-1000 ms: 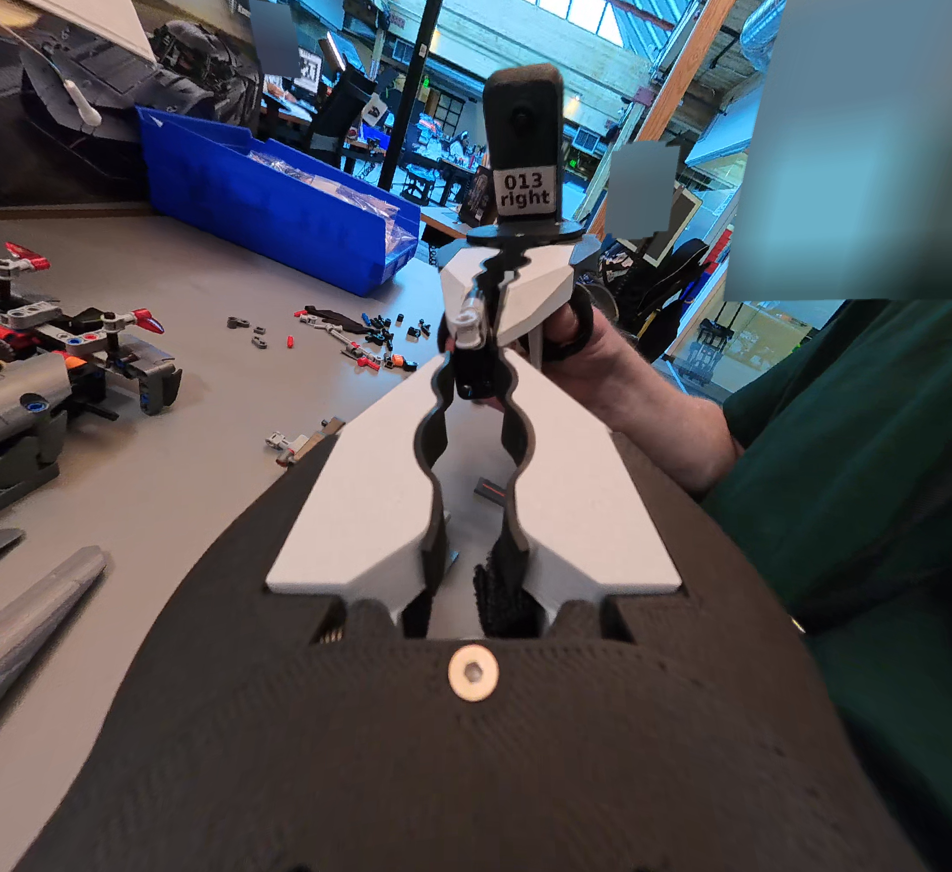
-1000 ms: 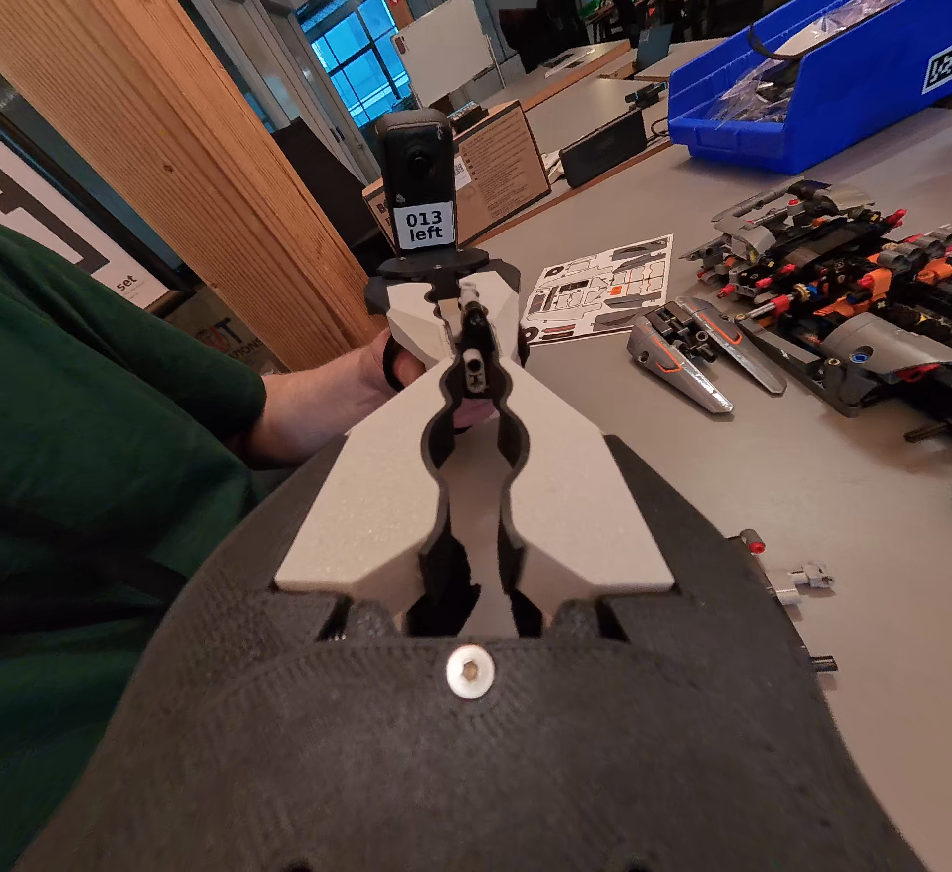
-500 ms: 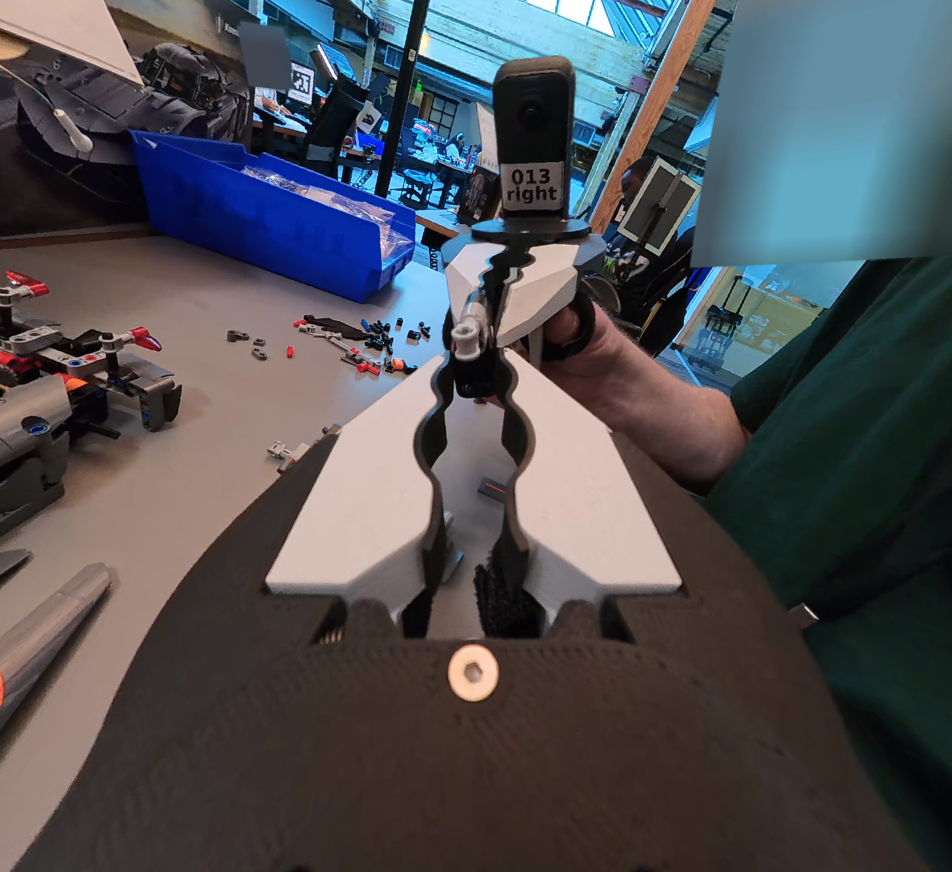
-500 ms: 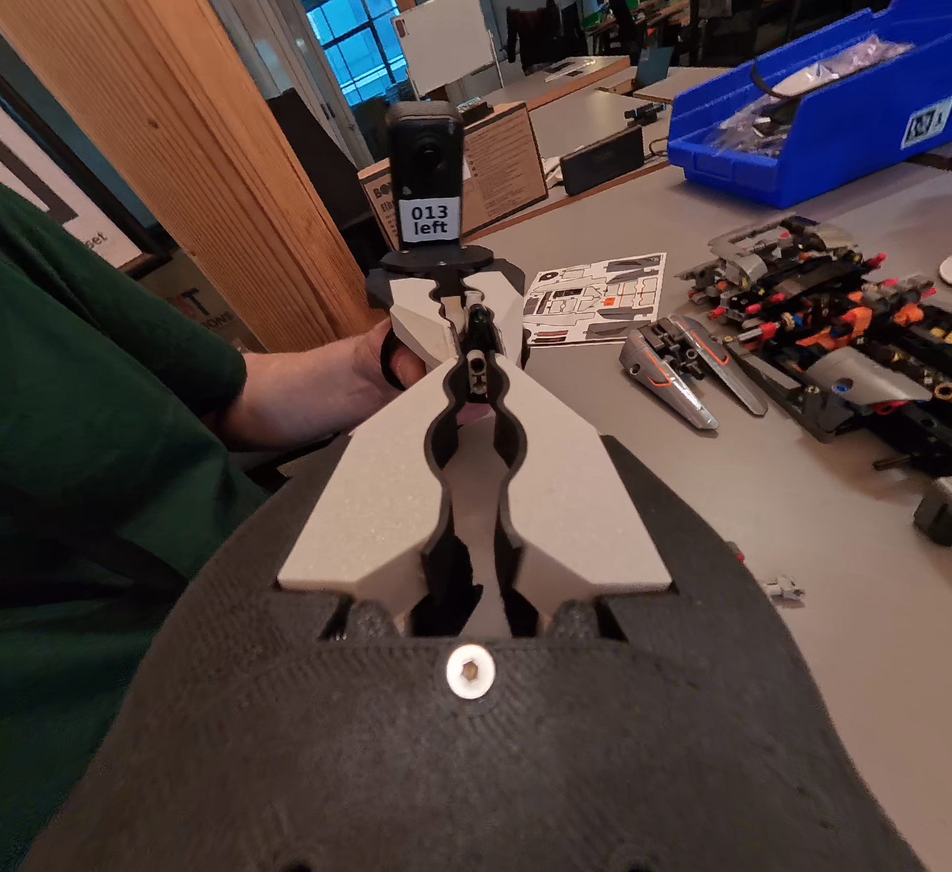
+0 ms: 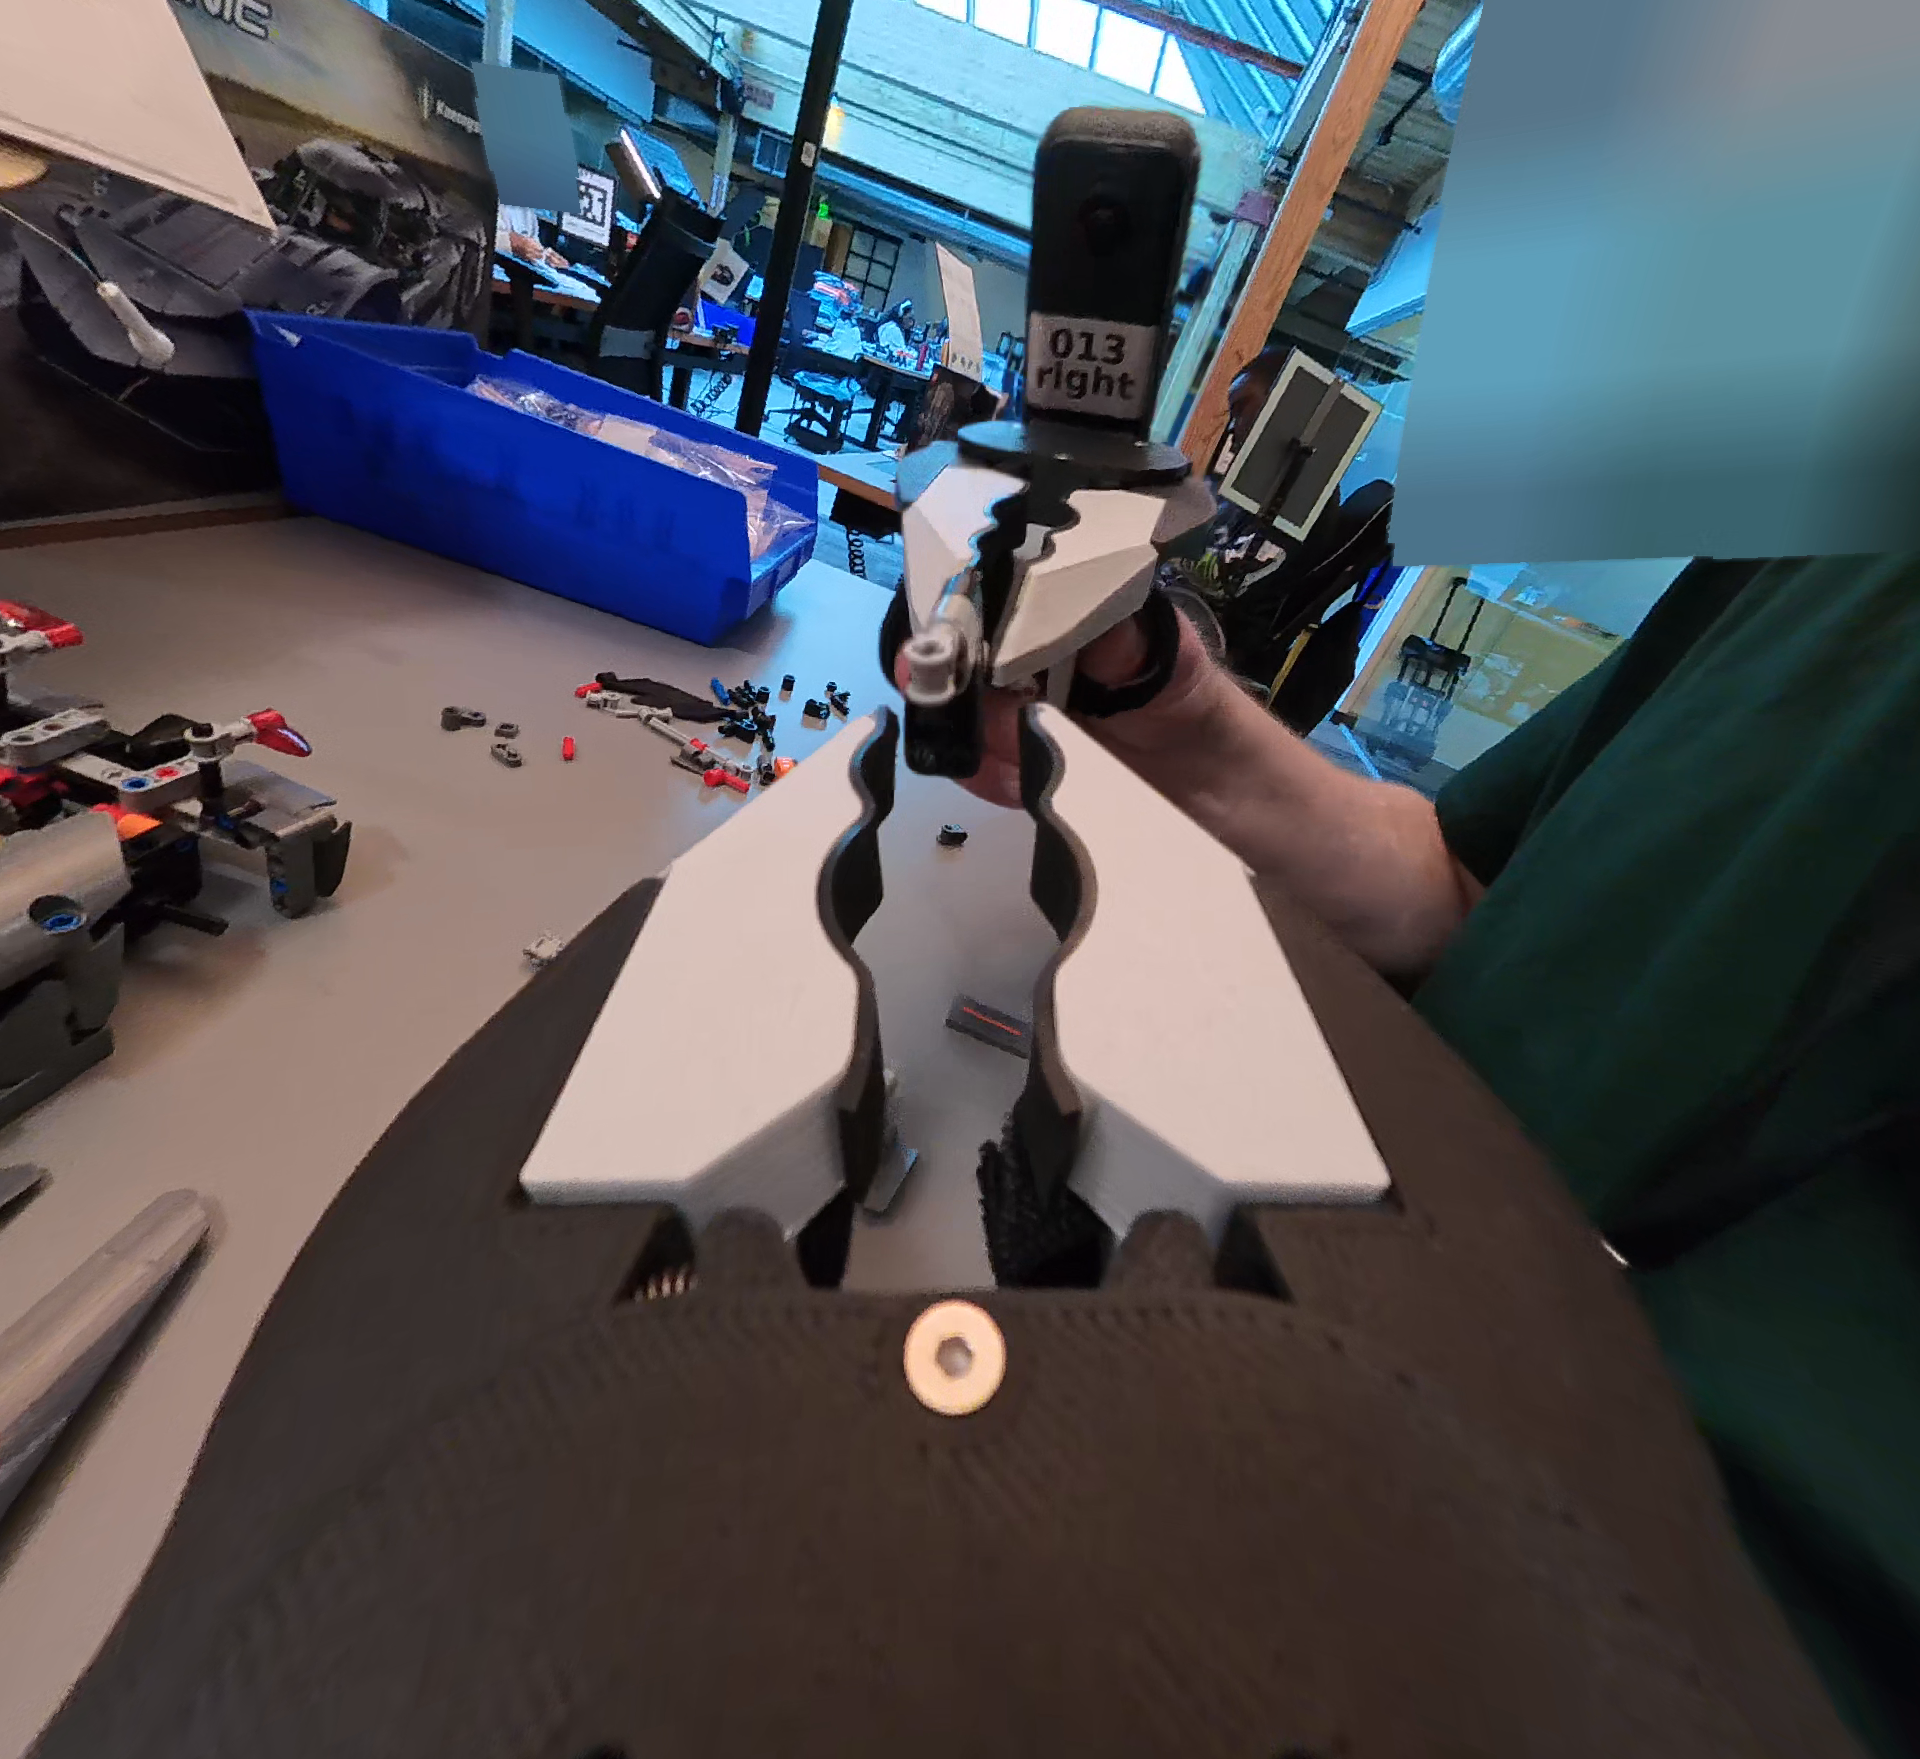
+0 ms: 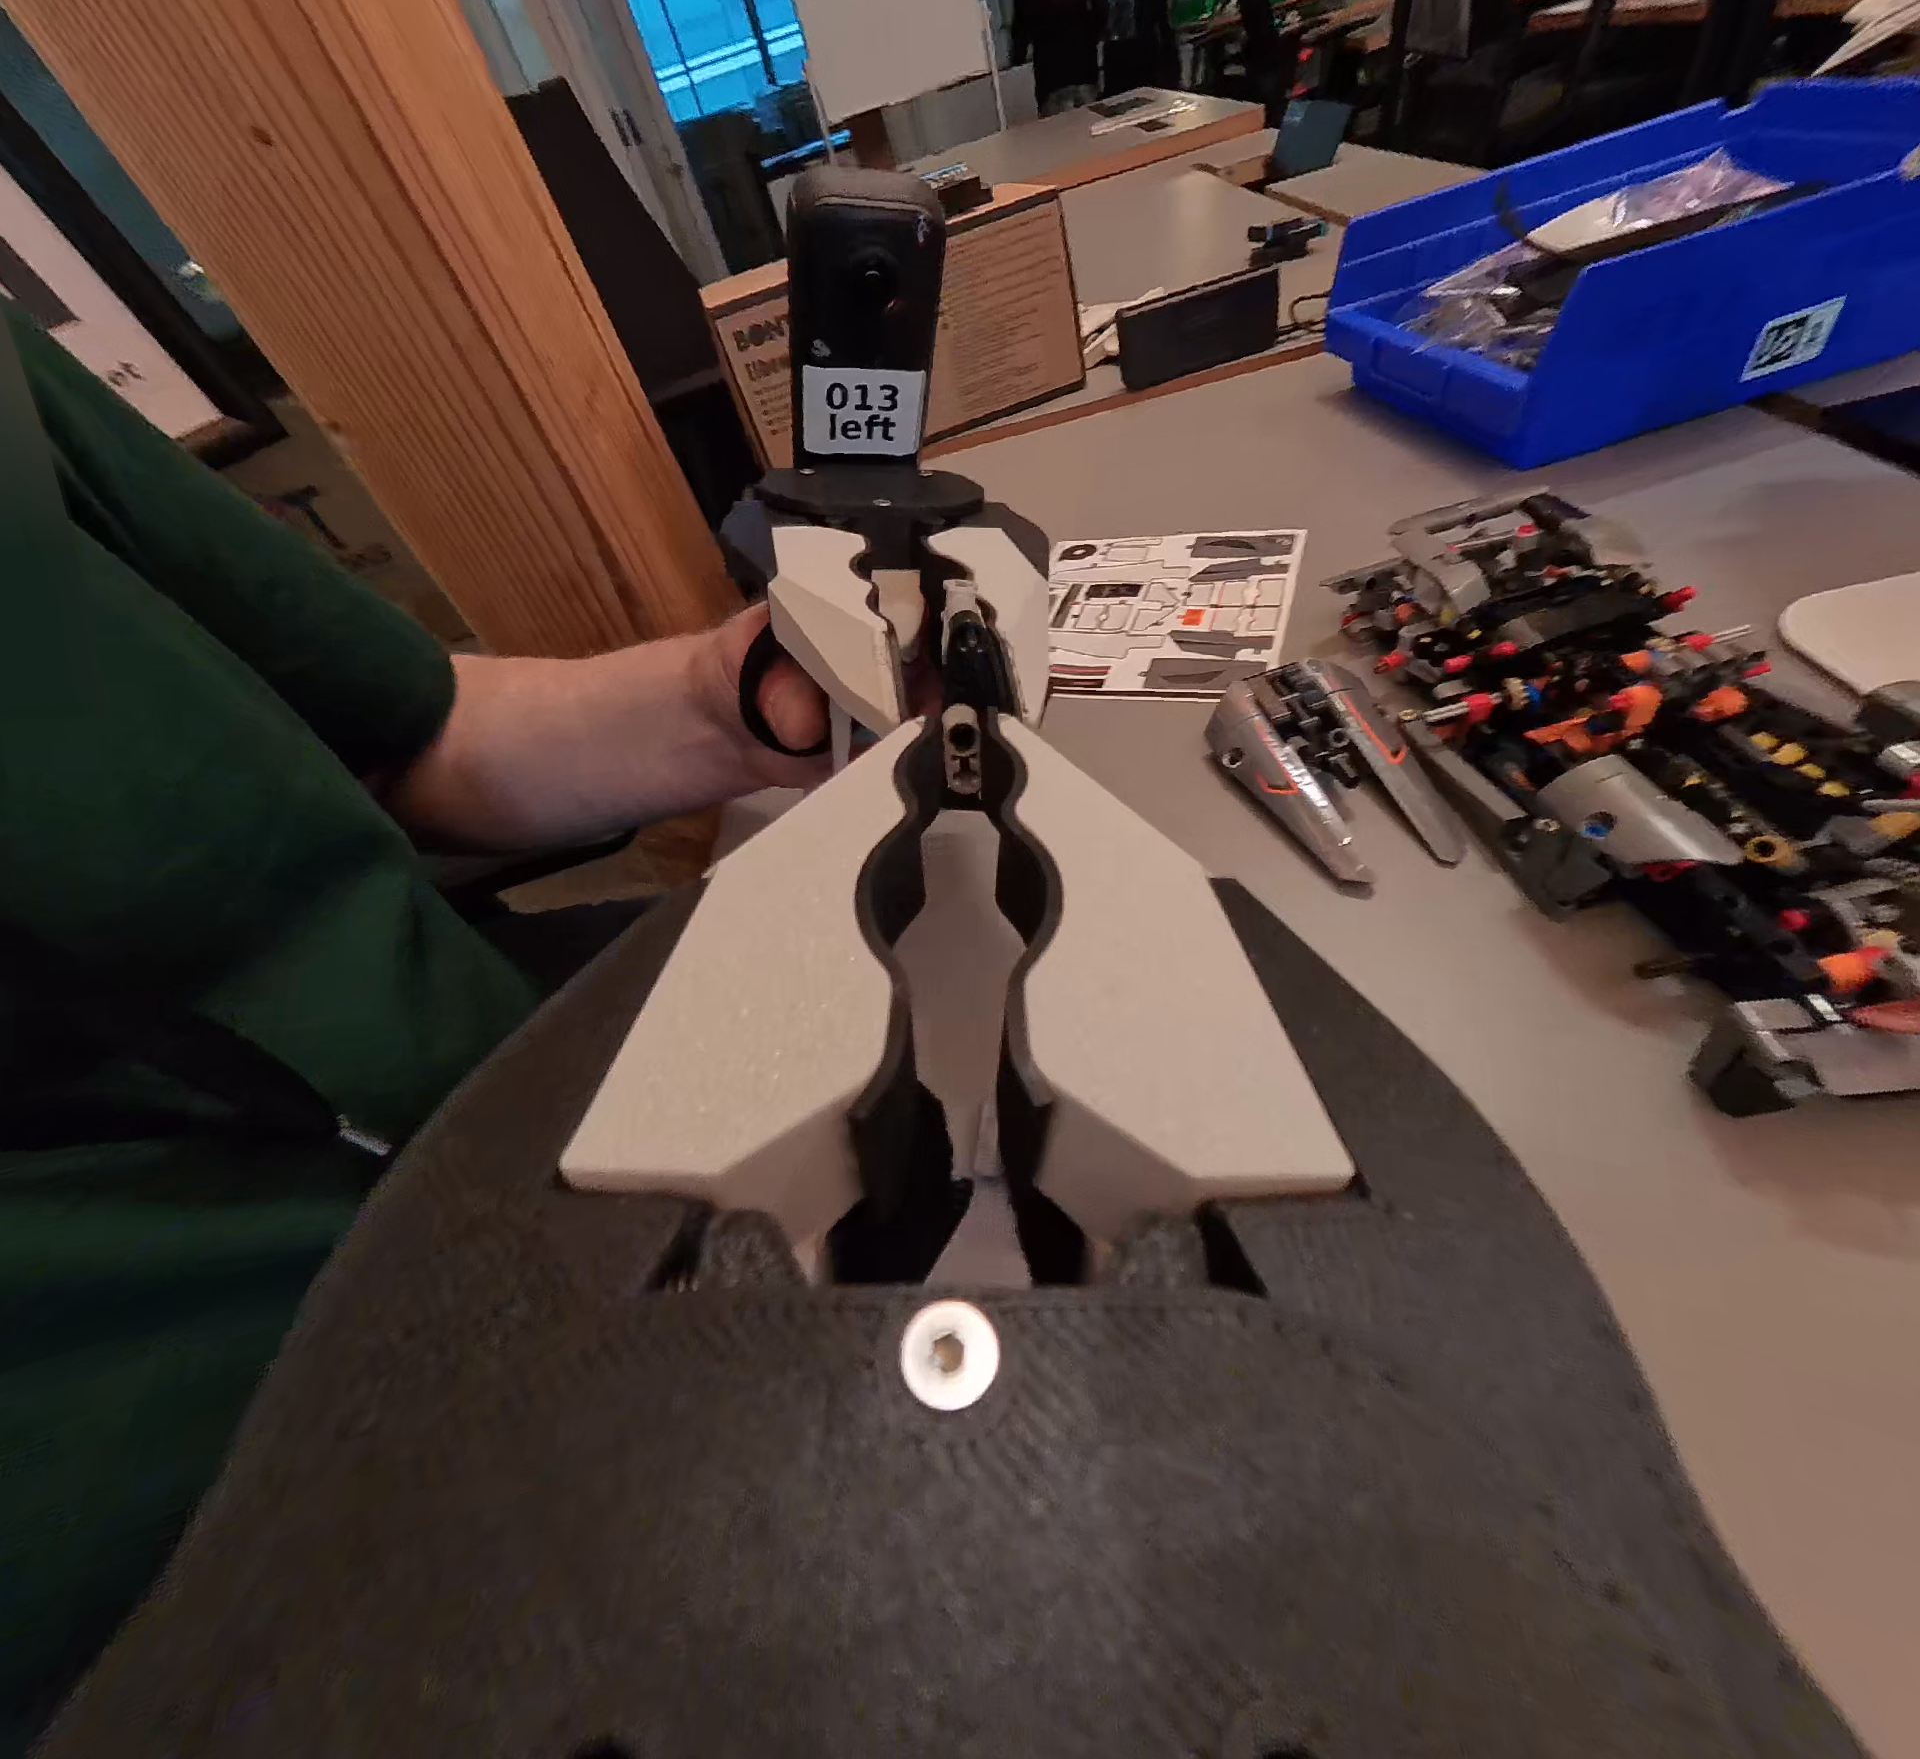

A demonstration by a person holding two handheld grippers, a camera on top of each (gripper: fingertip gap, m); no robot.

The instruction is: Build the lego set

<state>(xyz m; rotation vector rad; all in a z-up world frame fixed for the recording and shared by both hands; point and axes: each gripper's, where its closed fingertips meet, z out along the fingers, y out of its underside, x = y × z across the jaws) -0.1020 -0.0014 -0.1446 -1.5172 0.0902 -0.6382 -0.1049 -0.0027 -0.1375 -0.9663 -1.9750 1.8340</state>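
Observation:
A small Lego piece, a black connector (image 5: pixel 940 733) with a light grey pin (image 5: pixel 928 665), is held up in the air between the two grippers. My right gripper (image 6: pixel 964 743) is shut on its grey end (image 6: pixel 964 759); it also shows in the left wrist view (image 5: pixel 961 613), facing me. My left gripper (image 5: pixel 956 738) is open, its tips on either side of the black connector with a gap on both sides. In the right wrist view the left gripper (image 6: pixel 935 660) shows its fingers apart. The partly built car model (image 6: pixel 1621 743) lies on the grey table (image 6: pixel 1351 1034).
A blue bin (image 5: pixel 520 462) of bagged parts stands at the table's back. Loose small pieces (image 5: pixel 717 722) are scattered in front of it. A sticker sheet (image 6: pixel 1174 608) and a grey panel assembly (image 6: pixel 1288 774) lie beside the model. A dark tile (image 5: pixel 987 1023) lies below my left gripper. The tips of both grippers are at nearly the same place.
My left gripper has opened and let go of the black connector. My right gripper still holds the piece, and the table view has shifted a little.

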